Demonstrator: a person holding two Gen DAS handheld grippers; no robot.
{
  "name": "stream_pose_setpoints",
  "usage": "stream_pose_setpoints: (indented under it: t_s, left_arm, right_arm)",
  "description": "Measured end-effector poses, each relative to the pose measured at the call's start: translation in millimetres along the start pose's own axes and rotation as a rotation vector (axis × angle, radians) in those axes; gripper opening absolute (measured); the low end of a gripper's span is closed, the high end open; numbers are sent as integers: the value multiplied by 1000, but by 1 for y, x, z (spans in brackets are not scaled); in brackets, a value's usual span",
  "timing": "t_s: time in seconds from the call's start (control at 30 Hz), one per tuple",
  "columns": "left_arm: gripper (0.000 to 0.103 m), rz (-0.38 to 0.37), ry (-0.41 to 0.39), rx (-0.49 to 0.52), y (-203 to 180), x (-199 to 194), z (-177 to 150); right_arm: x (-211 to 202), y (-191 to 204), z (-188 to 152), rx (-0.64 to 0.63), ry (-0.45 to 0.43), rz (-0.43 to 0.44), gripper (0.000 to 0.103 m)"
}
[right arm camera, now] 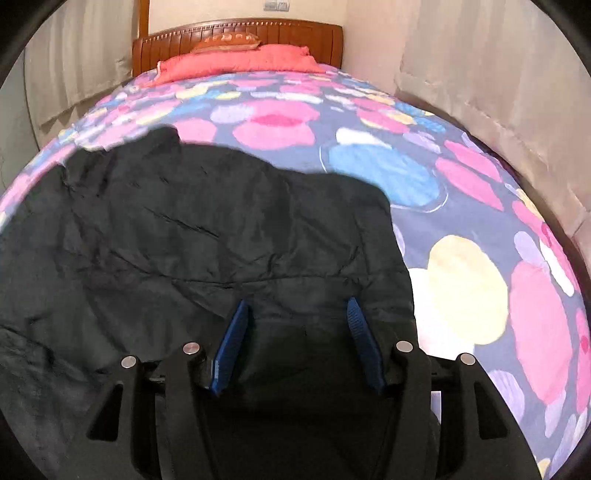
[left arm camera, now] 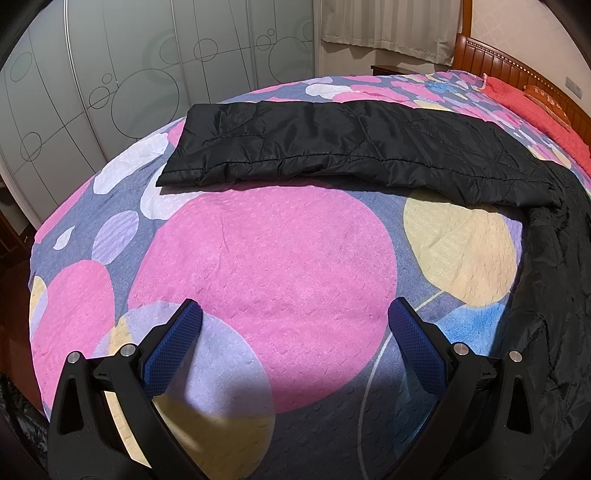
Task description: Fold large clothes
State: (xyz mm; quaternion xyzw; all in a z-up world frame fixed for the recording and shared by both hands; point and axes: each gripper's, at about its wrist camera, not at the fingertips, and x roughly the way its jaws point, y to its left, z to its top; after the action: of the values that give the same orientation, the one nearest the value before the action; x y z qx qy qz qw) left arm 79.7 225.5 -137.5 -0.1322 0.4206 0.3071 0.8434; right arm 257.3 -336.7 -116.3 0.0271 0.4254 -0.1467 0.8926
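A black quilted jacket (left arm camera: 332, 144) lies across the far part of the bed, one sleeve stretched out to the left and its body running down the right edge of the left wrist view. My left gripper (left arm camera: 295, 306) hovers open over the bare bedspread (left arm camera: 277, 258), well short of the sleeve, with nothing between its blue pads. In the right wrist view the jacket (right arm camera: 184, 221) fills the left and centre. A thick bunch of it sits between the blue pads of my right gripper (right arm camera: 297, 303), which stands shut on it at about half width. This view is blurred.
The bedspread (right arm camera: 461, 288) has large pink, yellow and blue circles. A wooden headboard (right arm camera: 240, 33) with red bedding (right arm camera: 240, 59) is at the far end. Curtains (right arm camera: 498, 92) hang along the bed's right side. Frosted wardrobe doors (left arm camera: 110, 74) stand beyond the left side.
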Motion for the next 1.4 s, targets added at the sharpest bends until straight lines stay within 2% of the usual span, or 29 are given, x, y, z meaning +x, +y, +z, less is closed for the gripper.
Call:
stream_pose_setpoints:
  t_s: [0.03,0.1,0.23,0.37,0.47,0.57,0.7,0.77,0.83,1.1,1.13,1.17,1.23,1.3,1.4]
  left_arm:
    - [101,1,-1,1,0,1,1]
    - [101,3,0,3,-1,1,1]
    - [101,-5,2,-2,-1,1,0]
    - [101,-52,2,-34,7,-3,3]
    - [101,-107,-22,-105,22,-13,3]
    - [101,-132,-22,-149,35,-11,5]
    - [101,-148,-24,-215,52,0,19]
    - [101,-166,-23,-250,60,8,29]
    - [101,-185,-17,-287,68,20,40]
    - [101,-180,-33,-401,86,54,76]
    - [96,-182,-40,-422,88,53,76]
    - [87,-185,-48,-448,91,52,76]
    - [81,-234,-51,-491,98,48,72]
    - [80,-298,-51,-527,105,42,65]
    - [80,-291,-47,-521,102,41,63]
  right_arm:
    - [-7,-1,0,26,-19,17,56]
    - [-13,0,-2,31,-42,-2,56]
    - [6,-2,-13,39,-21,6,60]
    - [7,3,-17,19,-26,-6,63]
    - [6,3,-18,21,-35,-3,64]
    - [5,4,-21,21,-39,2,66]
    - [3,8,-22,3,-39,21,77]
    - [3,10,-22,-7,-38,22,80]
    - [4,11,-22,-11,-37,21,81]
    - [4,14,-23,-20,-40,11,83]
    - [3,14,-23,-21,-40,9,83]
    - [3,14,-23,-21,-41,8,83]
    - [3,14,-23,-22,-42,8,83]
    - [3,14,-23,-23,-43,6,83]
    - [3,14,-23,-24,-43,5,83]
